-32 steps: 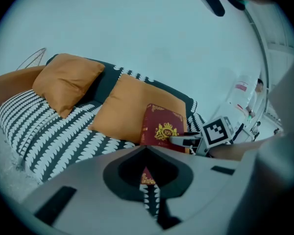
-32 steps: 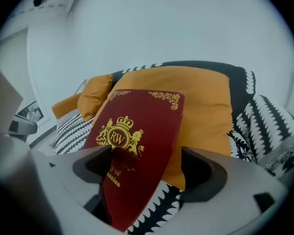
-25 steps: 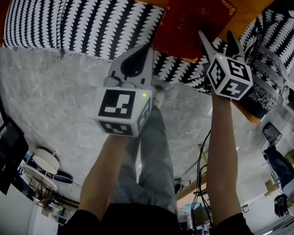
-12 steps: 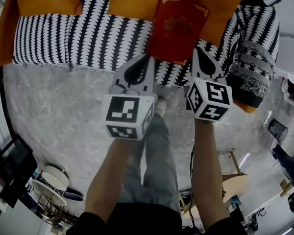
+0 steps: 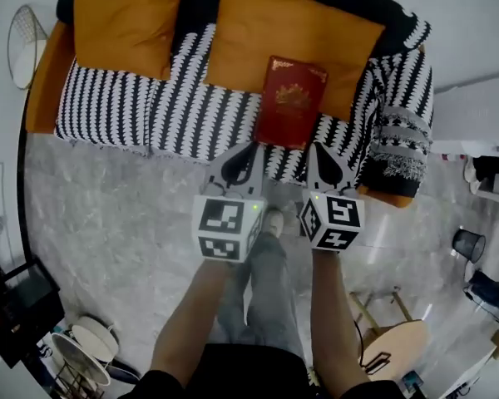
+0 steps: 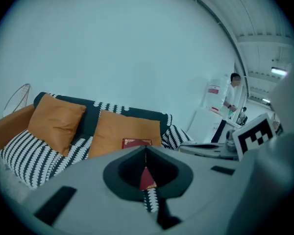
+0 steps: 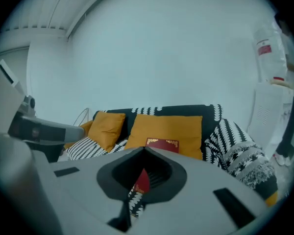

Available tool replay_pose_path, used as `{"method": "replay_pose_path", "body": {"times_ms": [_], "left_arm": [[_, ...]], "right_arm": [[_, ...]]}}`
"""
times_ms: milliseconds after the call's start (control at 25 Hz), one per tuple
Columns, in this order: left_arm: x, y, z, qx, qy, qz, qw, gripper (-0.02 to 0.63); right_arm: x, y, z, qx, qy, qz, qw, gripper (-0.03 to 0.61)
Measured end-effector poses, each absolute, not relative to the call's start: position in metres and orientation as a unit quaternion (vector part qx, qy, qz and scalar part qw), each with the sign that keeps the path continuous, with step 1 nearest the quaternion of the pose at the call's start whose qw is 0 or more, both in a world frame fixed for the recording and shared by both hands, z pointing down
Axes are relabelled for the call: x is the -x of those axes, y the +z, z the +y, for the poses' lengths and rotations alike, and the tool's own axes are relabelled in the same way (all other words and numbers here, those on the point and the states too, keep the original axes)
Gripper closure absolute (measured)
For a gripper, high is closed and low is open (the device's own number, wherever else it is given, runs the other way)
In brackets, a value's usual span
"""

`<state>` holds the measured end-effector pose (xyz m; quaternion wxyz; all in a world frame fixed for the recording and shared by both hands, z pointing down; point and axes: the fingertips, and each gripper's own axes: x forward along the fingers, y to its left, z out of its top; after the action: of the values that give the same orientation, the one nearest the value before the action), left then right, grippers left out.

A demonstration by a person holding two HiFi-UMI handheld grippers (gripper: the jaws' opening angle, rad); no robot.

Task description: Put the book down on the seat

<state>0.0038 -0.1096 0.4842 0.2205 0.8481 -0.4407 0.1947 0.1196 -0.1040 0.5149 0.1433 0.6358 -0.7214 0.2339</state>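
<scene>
Your left hand-held gripper [image 5: 246, 150] has its jaws together, nothing btw them, and hangs just off the front edge of the sofa [image 5: 116, 106] seat. The red book [image 5: 290, 102] rests on the seat, right of centre, far edge at the big orange cushion [image 5: 266, 32]. Your right hand-held gripper [image 5: 318, 151] is pressed together & empty too, near the book's front right corner.

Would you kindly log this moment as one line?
book: on sofa seat, against cushion | left gripper: jaws shut, empty | right gripper: jaws shut, empty
</scene>
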Motion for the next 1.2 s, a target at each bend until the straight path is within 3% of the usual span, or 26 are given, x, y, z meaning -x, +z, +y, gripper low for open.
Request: {"method": "replay_pose_path", "body": {"times_ms": [640,880,1200], "left_arm": [[-0.003,0.279,-0.082,-0.863,0.072,-0.468,0.173,0.6],[-0.012,0.223,-0.078,-0.868,0.032,-0.476,0.139,0.6],[-0.035,0.114,-0.095,-0.888,-0.026,-0.455,0.057,0.6]], "right_arm": [[-0.105,0.261,-0.064,-0.653,0.109,-0.749,0.035,0.568],[-0.115,0.204,-0.04,-0.648,0.059,-0.759,0.024,0.568],[-0.138,0.11,-0.054,-0.646,-0.021,-0.761,-0.045,0.568]]}}
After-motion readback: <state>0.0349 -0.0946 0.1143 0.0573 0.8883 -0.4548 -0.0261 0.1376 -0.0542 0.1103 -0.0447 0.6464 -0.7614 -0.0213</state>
